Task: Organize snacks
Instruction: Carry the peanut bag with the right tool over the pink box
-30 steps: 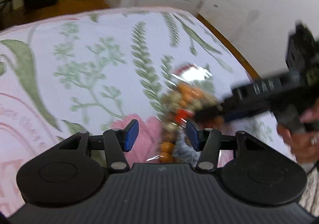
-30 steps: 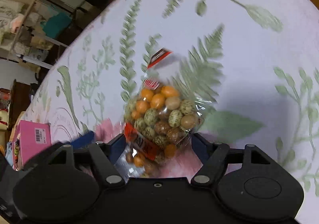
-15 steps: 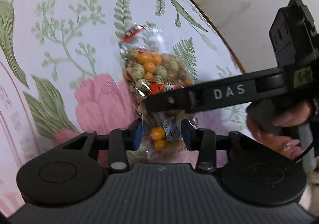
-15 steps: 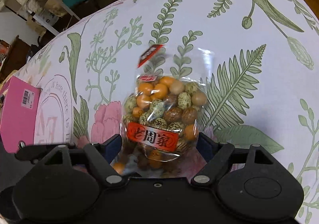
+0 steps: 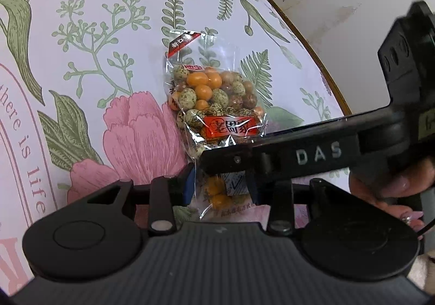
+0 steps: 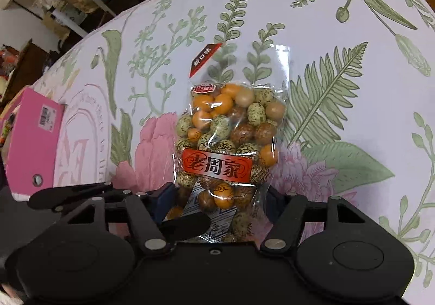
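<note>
A clear bag of coated nuts (image 5: 214,98) with a red label rests on the floral tablecloth (image 5: 89,41). My left gripper (image 5: 220,186) is shut on the bag's near end, with a blue pad on each side. From the right, one long black finger (image 5: 272,153) of the other gripper crosses the bag just above that grip. In the right wrist view the bag (image 6: 231,125) fills the gap of my right gripper (image 6: 218,196). Its jaws are closing and both pads touch the film. A left gripper finger (image 6: 185,223) shows under the bag.
A pink box (image 6: 32,142) lies at the table's left edge. The wooden table rim (image 5: 312,55) runs close to a white wall on the right. A person's hand (image 5: 394,185) holds the right gripper's handle. Shelves with clutter stand beyond the far left.
The left jaws have narrowed onto the bag's near end. The right gripper swung round from the side, rolled, and its jaws came in against the bag. The bag now sits straighter in both views.
</note>
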`<state>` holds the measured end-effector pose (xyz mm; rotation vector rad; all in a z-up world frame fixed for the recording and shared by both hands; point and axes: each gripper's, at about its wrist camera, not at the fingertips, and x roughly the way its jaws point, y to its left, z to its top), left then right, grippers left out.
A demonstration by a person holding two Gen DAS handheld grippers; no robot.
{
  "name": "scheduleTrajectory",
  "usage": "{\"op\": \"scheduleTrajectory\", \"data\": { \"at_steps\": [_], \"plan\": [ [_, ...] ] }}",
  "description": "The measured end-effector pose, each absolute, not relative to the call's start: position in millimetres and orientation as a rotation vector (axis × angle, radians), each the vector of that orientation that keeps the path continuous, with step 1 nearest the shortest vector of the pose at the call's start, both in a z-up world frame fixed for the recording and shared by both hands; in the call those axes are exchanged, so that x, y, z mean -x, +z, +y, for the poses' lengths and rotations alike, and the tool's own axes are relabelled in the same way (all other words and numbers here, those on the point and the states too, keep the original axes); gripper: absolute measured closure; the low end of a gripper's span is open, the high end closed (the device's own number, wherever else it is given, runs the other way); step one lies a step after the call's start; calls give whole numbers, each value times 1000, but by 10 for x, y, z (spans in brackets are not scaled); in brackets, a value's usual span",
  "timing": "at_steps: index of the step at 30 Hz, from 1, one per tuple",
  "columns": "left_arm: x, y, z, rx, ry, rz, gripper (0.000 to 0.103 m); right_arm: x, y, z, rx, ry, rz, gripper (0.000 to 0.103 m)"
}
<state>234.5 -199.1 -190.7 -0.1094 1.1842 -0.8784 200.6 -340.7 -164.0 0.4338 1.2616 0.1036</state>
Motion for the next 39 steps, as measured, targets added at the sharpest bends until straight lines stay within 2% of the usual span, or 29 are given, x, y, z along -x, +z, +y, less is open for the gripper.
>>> {"op": "scheduleTrajectory", "data": {
  "at_steps": [13,28,39],
  "plan": [
    [-2108,-1621,-1717,70,-842,1219,66,-1803,-1435,-3132,-446,148,1283,33],
    [-1609,-1361,-1261,20,-750,1178,66,-1407,-1267,-2670,-398,308,1200,33],
    [-1216,-805,-475,48,-664,1075,66,-1343,-621,-1842,-241,461,1144,33]
  ]
}}
